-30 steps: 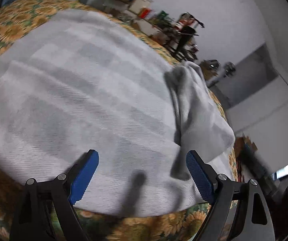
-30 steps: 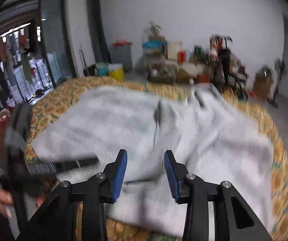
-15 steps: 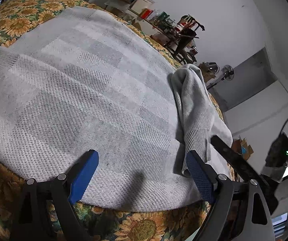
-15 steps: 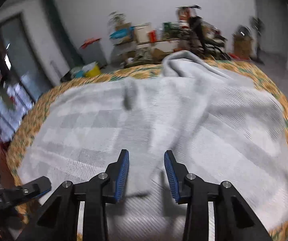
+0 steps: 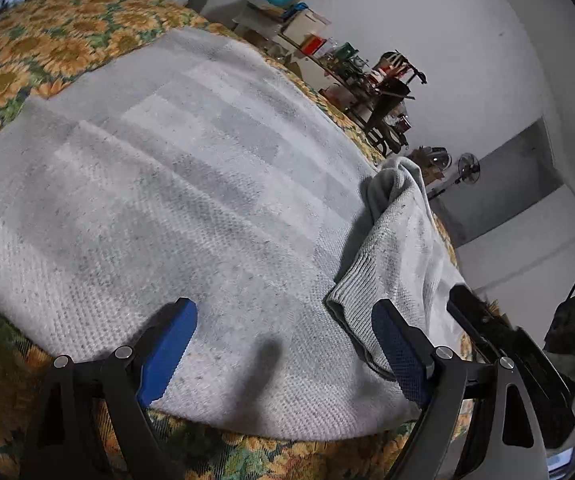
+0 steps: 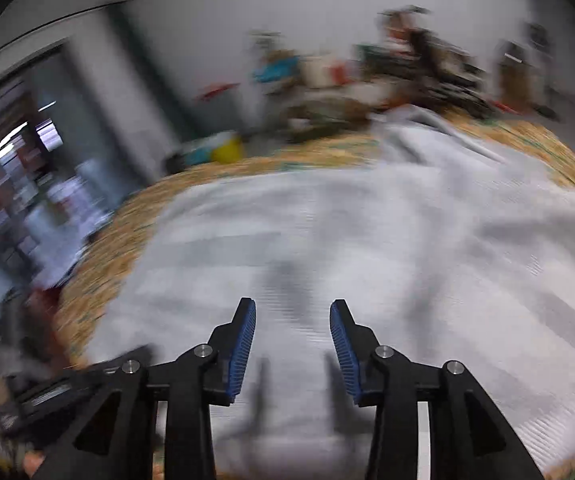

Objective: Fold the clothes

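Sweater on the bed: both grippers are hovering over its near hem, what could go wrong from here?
1. The sleeve lies bunched over the sweater on one side; folding now could trap that lump.
2. The left gripper stands wide open above the near hem; closing there may also pinch the sunflower bedspread underneath.
3. The right gripper is open with nothing between its pads, and its view is blurred, so a grab may miss the edge.

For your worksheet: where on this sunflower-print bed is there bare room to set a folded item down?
Free: the sunflower bedspread strip beyond the grey knit sweater's far edge, toward the window side. Crowded: the bunched sleeve at the sweater's right edge.
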`<state>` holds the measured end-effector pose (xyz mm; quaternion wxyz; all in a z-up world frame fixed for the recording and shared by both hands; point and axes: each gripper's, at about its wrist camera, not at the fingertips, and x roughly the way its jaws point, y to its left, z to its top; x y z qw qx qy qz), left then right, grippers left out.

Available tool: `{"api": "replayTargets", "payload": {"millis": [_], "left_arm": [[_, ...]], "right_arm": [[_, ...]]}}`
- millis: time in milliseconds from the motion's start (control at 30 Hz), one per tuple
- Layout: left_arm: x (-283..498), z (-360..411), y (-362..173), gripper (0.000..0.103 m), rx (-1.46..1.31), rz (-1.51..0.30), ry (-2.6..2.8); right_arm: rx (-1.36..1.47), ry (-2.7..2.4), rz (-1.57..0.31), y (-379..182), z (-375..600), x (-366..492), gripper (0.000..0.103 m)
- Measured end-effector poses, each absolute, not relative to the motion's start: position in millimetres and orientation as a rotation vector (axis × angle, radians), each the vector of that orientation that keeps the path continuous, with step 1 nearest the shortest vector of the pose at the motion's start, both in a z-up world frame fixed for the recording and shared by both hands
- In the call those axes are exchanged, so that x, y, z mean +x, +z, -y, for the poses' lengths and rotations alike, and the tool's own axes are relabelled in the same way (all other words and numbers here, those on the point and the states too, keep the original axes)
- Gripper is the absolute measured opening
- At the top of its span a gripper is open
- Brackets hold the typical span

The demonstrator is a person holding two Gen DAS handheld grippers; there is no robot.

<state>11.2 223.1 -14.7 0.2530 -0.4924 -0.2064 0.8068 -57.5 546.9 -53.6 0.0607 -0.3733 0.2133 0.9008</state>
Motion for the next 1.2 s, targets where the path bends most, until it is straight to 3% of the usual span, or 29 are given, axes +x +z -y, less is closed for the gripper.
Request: {"api": "replayTargets", "payload": {"millis": [133, 233, 367, 467, 500, 633, 767, 867, 933, 1067, 1200], "left_arm": [[17.3, -245.9, -3.9, 0.088, -1.208, 0.484, 2.275], [19.0, -274.4, 0.3, 0.072, -1.150, 0.329, 2.332], [6.9, -313.4, -6.3, 0.068, -1.214, 0.177, 2.271], [-4.0, -331.2, -16.2, 0.037, -1.308, 0.159, 2.210], [-7.2, -333.5, -17.2, 0.011, -1.320, 0.160, 2.211], [-25.1, -326.2, -18.8, 0.009, -1.365, 0.344, 2.119], [-32.8, -318.4, -10.6, 0.009, -1.328, 0.408, 2.093], [-33.8, -319.1, -6.1, 0.009, -1.307, 0.452, 2.041], [-34.9, -317.1, -3.3, 0.009, -1.302, 0.468, 2.026], [-37.9, -310.5, 1.6, 0.009, -1.313, 0.479, 2.024], [-43.1, -317.0, -1.8, 0.009, -1.398, 0.415, 2.084]], "right_arm": [[-1.138, 2.584, -0.774, -78.4, -578.3, -51.8, 0.040], [-1.108, 2.590, -0.775, -78.2, -587.3, -53.6, 0.040], [-1.037, 2.600, -0.729, -59.5, -609.6, -72.2, 0.041], [-1.031, 2.605, -0.694, -48.9, -623.6, -89.8, 0.043], [-1.042, 2.605, -0.688, -47.5, -627.8, -97.6, 0.043], [-1.118, 2.565, -0.634, -50.8, -645.8, -134.0, 0.050], [-1.209, 2.518, -0.630, -66.9, -664.1, -170.5, 0.050], [-1.232, 2.505, -0.553, -73.6, -665.8, -184.0, 0.028], [-1.233, 2.516, -0.460, -71.2, -660.6, -189.5, 0.005], [-1.183, 2.547, -0.254, -51.9, -646.9, -198.1, 0.004], [-1.168, 2.537, -0.192, -39.2, -646.1, -220.9, 0.004]]}}
